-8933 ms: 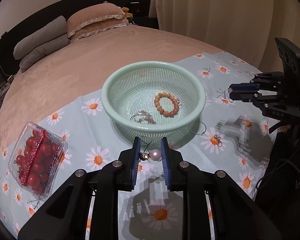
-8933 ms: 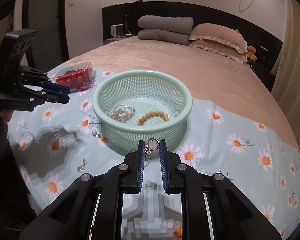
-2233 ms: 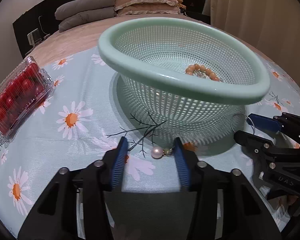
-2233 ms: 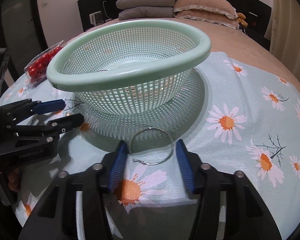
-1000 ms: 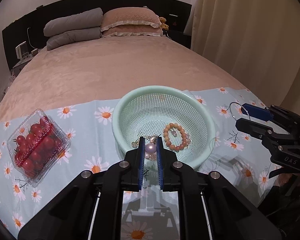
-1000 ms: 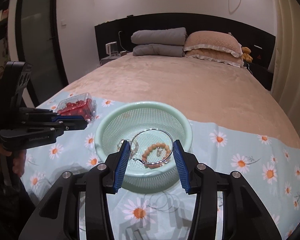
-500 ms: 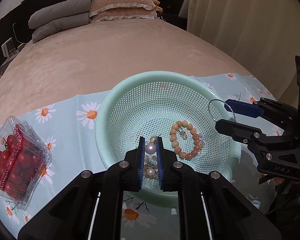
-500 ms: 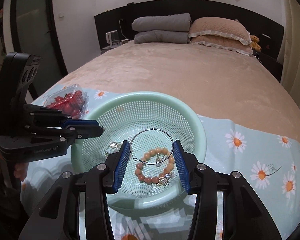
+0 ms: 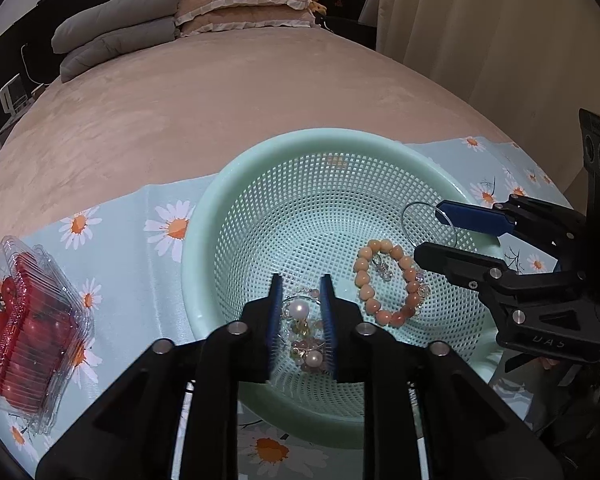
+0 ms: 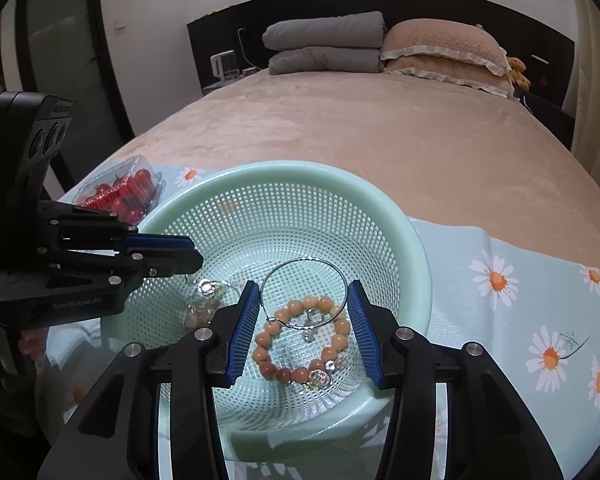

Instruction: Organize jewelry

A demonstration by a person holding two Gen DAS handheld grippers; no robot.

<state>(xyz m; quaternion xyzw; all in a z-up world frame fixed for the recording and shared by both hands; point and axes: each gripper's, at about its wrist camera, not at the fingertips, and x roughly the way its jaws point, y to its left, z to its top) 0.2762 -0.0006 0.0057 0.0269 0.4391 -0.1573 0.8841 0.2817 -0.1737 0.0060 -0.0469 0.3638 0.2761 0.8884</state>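
A mint green mesh basket (image 9: 236,184) (image 10: 416,256) stands on the daisy cloth and holds an orange bead bracelet (image 9: 384,284) (image 10: 300,344) and a pale crystal bracelet (image 9: 308,346) (image 10: 200,312). My left gripper (image 9: 300,308) hangs over the basket's left inside, its jaws slightly parted, with the pearl earring (image 9: 299,310) between them; I cannot tell whether they touch it. My right gripper (image 10: 304,312) is over the basket's middle and shut on a thin silver hoop earring (image 10: 304,264) (image 9: 428,220), held by its sides.
A clear box of cherry tomatoes (image 9: 24,332) (image 10: 120,188) lies left of the basket on the cloth (image 10: 520,300). Behind is the beige bedspread (image 9: 220,92) with pillows (image 10: 440,48) and folded grey blankets (image 10: 324,44) at the headboard.
Both grippers came down closer over the basket. The left jaws have parted a little around the pearl earring. The right gripper keeps the silver hoop.
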